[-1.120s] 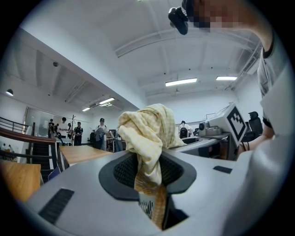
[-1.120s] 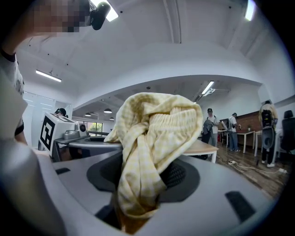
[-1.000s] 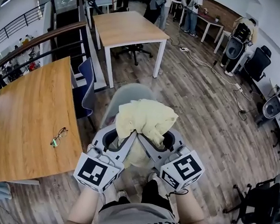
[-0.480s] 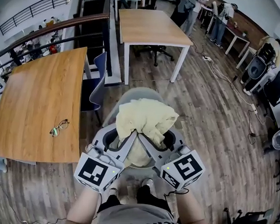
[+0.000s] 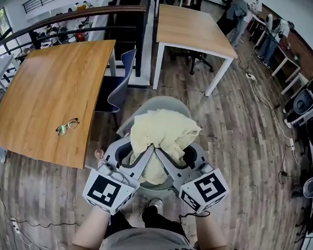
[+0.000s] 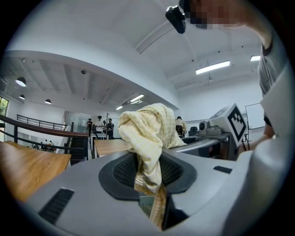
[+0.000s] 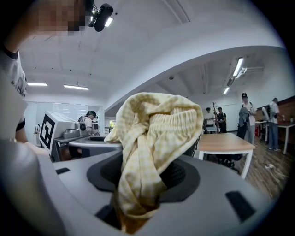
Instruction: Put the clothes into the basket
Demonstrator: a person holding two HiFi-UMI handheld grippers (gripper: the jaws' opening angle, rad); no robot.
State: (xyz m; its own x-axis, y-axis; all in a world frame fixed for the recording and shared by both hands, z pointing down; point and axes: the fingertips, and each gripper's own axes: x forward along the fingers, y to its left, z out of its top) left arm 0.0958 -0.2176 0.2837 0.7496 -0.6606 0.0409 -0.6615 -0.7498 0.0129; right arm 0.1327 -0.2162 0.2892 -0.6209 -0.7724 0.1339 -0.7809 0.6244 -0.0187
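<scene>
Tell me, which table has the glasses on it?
The near table on the left. The glasses lie toward its near edge. The far table, with white legs, has none.

The grey basket (image 5: 153, 102) beneath the left gripper (image 5: 145, 157) and right gripper (image 5: 167, 160) is largely hidden by the yellow garment (image 5: 164, 133) and both grippers.

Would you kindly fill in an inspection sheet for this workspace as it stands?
Surface: wooden table beside the person, plank floor.
Job's things: yellow checked garment bunched above a grey round basket.
Clutter: glasses on the wooden table.
Grippers: left gripper and right gripper both shut on the garment.
Cables: cable lying across the floor at right.
Surroundings: second table, blue chair, people farther back.
</scene>
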